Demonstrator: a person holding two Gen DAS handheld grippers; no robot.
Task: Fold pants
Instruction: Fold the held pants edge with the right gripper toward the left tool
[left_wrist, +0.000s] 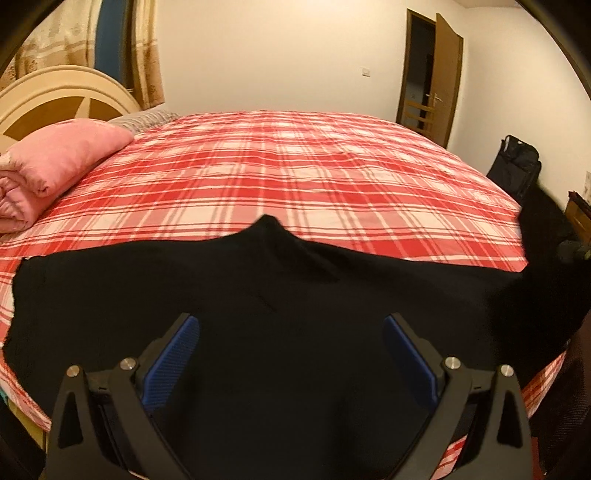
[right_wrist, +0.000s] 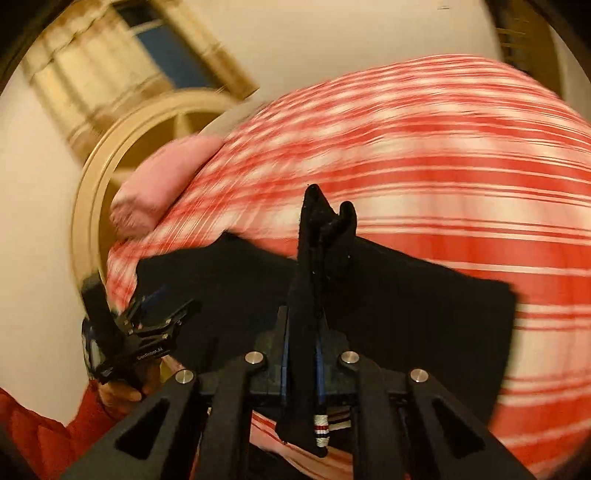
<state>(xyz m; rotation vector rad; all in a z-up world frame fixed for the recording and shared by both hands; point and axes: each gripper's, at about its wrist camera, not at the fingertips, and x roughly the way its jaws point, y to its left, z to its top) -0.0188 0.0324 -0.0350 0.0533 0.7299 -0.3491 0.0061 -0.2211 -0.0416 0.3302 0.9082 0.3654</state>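
Observation:
The black pants (left_wrist: 258, 295) lie spread across the near edge of the bed with the red plaid sheet (left_wrist: 295, 166). My left gripper (left_wrist: 291, 325) is open, its blue pads (left_wrist: 173, 362) wide apart just above the cloth, holding nothing. My right gripper (right_wrist: 314, 332) is shut on a bunched fold of the pants (right_wrist: 321, 236), which stands up between the pads; a striped drawstring end (right_wrist: 321, 432) hangs below. The right wrist view is motion-blurred. The left gripper (right_wrist: 159, 317) also shows there at the left, over the pants' far end (right_wrist: 229, 280).
A folded pink quilt (left_wrist: 55, 162) lies at the head of the bed by the cream headboard (left_wrist: 55, 92). A black bag (left_wrist: 517, 162) stands beyond the bed's right side. A brown door (left_wrist: 439, 77) stands open in the far wall.

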